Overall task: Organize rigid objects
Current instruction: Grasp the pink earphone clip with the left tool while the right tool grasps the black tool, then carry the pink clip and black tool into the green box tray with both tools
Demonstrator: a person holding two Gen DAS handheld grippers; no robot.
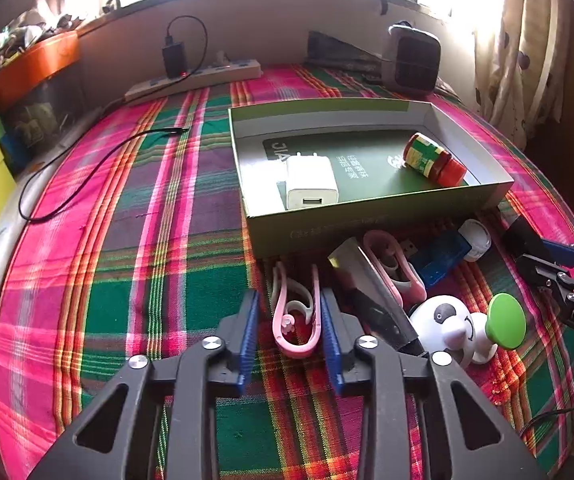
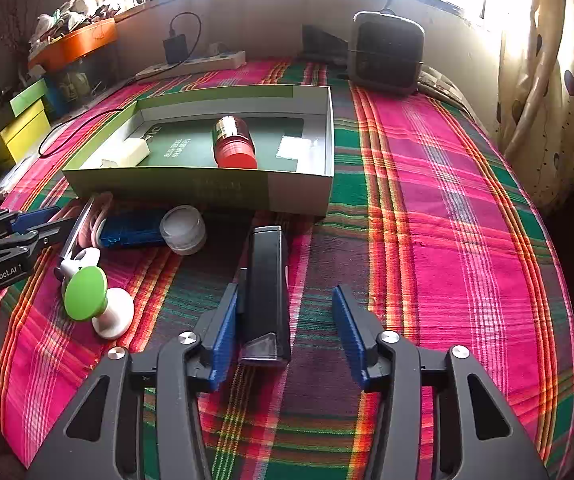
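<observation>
Two grippers are seen: the left gripper (image 1: 287, 332) and the right gripper (image 2: 283, 334). One open green cardboard box (image 1: 367, 224) is counted, with two things inside it: one white USB charger (image 1: 311, 182) and one red-lidded jar (image 1: 433, 160). Two pink clips (image 1: 295, 316) are counted in front of the box. One panda figure (image 1: 443, 326), one green-headed knob (image 1: 507, 322), one blue USB device (image 2: 133, 230), one small clear round container (image 2: 183, 230) and one black rectangular case (image 2: 267, 292) are each counted once. One power strip (image 1: 195, 78) and one small heater (image 2: 387, 52) are seen behind.
</observation>
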